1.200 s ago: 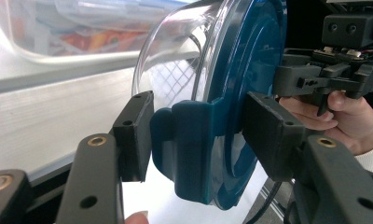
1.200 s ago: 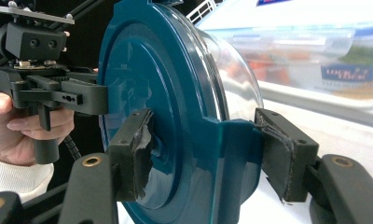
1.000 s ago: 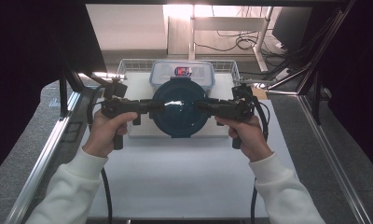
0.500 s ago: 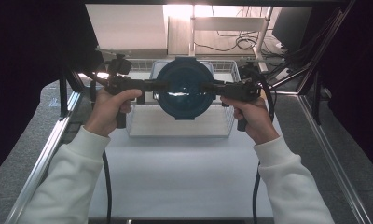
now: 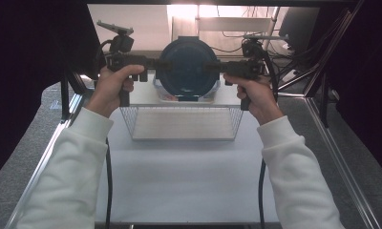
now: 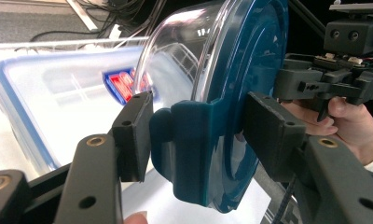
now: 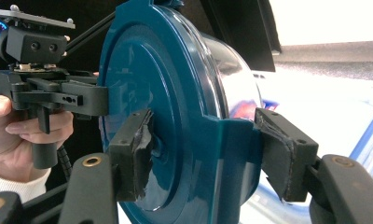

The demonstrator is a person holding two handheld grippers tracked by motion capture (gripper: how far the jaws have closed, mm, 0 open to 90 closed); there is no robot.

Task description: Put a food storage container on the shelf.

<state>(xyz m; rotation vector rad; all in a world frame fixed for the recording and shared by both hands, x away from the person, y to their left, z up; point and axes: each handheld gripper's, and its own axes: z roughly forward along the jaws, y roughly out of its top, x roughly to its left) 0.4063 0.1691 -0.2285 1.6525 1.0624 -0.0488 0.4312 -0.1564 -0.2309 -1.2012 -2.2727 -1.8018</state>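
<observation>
At top centre of the high view, the left gripper (image 5: pixel 156 64) and right gripper (image 5: pixel 209 67) each hold jaws clamped on the blue-lidded round container (image 5: pixel 187 67).

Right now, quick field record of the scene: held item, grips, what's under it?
held item: round clear container with dark blue lid, tipped on edge, lid toward the person
left gripper: shut on the lid's side clip
right gripper: shut on the opposite clip
height: held in the air above the wire basket
behind it: rectangular clear box with blue-rimmed lid
surface: white table
</observation>
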